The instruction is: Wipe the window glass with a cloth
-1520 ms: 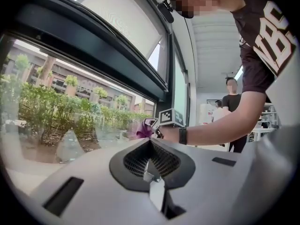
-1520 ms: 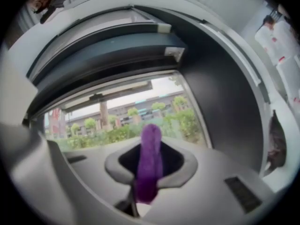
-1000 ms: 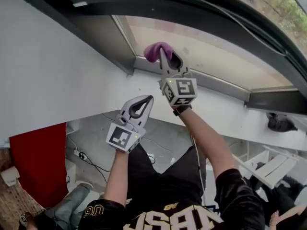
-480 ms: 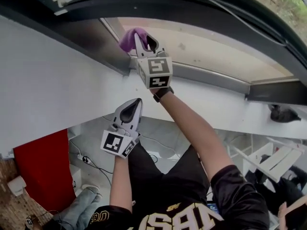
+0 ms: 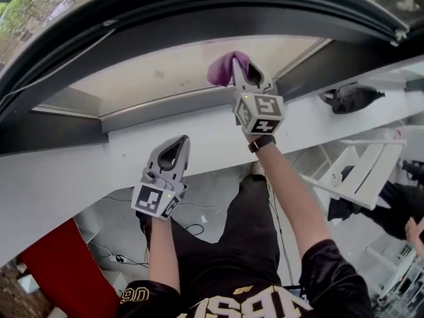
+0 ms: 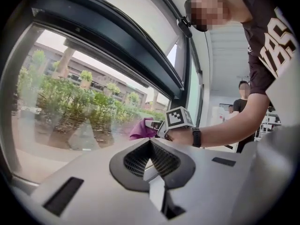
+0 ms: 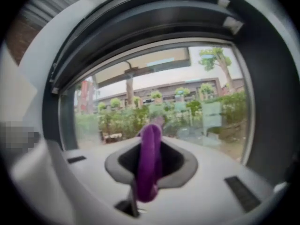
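Observation:
A purple cloth (image 5: pixel 225 67) is pinched in my right gripper (image 5: pixel 240 71), which is shut on it and holds it up against the window glass (image 5: pixel 165 68) near the pane's right end. In the right gripper view the cloth (image 7: pixel 150 159) runs up between the jaws in front of the glass (image 7: pixel 187 102). My left gripper (image 5: pixel 173 152) is lower, over the white wall under the sill, shut and holding nothing. The left gripper view shows its closed jaws (image 6: pixel 151 142), with the right gripper and cloth (image 6: pixel 143 130) beyond, at the glass (image 6: pixel 70 111).
A dark window frame (image 5: pixel 199 12) surrounds the pane, with a grey sill (image 5: pixel 165 108) and a white wall (image 5: pixel 86 177) below. A dark frame post (image 7: pixel 274 102) stands at the pane's right. Another person (image 6: pixel 241 102) stands in the room behind.
My right gripper has carried the cloth along the glass, away from the left corner of the pane toward its right end. The left gripper stays low and shut.

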Available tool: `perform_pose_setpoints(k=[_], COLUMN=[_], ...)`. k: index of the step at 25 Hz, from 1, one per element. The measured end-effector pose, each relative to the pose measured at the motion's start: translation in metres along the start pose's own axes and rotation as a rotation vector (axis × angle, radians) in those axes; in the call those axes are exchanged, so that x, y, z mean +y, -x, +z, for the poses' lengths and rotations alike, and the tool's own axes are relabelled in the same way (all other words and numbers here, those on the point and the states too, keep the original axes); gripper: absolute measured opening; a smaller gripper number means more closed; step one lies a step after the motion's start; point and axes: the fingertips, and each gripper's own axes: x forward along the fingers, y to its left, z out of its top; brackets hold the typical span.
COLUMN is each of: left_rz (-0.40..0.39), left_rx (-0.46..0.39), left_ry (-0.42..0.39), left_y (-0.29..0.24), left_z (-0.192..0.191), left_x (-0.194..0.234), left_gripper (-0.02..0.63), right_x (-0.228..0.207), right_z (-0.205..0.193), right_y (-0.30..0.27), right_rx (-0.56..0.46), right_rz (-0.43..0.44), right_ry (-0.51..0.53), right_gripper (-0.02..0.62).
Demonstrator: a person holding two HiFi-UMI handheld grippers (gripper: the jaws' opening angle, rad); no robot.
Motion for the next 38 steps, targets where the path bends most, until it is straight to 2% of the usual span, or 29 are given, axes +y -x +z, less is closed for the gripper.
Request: perform_pose_setpoints(k=[3,6,8,11,13,14,19,24,26,28,30,32,35,38], left_rz=[-0.058,-0.094,-0.103,-0.07,-0.034,-0.004,0.185,0.375,0.431,0.466,0.473,0.466,0.452,0.418], left_rx=[-0.019,-0.018,-0.012,-0.007,-0.002,0.007,0.061,0.068,0.062,0.061,0.069,0.081,0.088,0.079], left_ry=[-0.009,-0.02,-0.025,-0.033,-0.045,-0.045,-0.036,-0.012,0.011,0.018,0.003,-0.014,-0.012,-0.026], left_y=[-0.042,-0.068,-0.072,-0.063,-0.046,-0.032,0.077,0.193,0.227,0.255,0.274,0.283,0.28,0.254], left_z=[-0.001,-0.005,-0.007,-0.007,-0.005,-0.004,-0.003,0.008,0.009,0.011,0.011,0.008,-0.001,-0.007], left_x=[-0.032,-0.054,-0.061,-0.053,-0.038,-0.025,0.058,0.129,0.154,0.171,0.179,0.184,0.186,0.178], left_gripper=[0.009,0.009,0.009,0.009,0.009,0.009,0.009,0.009,0.009,0.009,0.009,0.009,0.009,0.009], right_x=[-0.103,-0.183,-0.206,-0.186,-0.144,-0.109,0.135,0.346,0.424,0.487,0.527,0.54,0.523,0.474], right_z=[0.004,0.004,0.0,-0.001,-0.005,-0.01,-0.047,-0.072,-0.087,-0.104,-0.116,-0.119,-0.118,-0.12], right_y=[0.019,0.041,0.048,0.044,0.043,0.041,0.005,-0.045,-0.062,-0.079,-0.098,-0.116,-0.124,-0.113], right_rx=[-0.004,-0.007,0.005,0.012,0.025,0.039,0.14,0.178,0.203,0.226,0.232,0.219,0.203,0.208], right_rz=[-0.18,-0.362,-0.425,-0.403,-0.34,-0.286,0.099,0.425,0.528,0.581,0.585,0.55,0.502,0.461], right_ry=[-0.058,-0.154,-0.207,-0.211,-0.185,-0.167,-0.145,-0.081,-0.033,-0.006,-0.009,-0.025,-0.023,-0.004], right_gripper=[0.074,0.074,0.074,0.074,0.074,0.074,0.074,0.074,0.074,0.074,0.074,0.074,0.074,0.074])
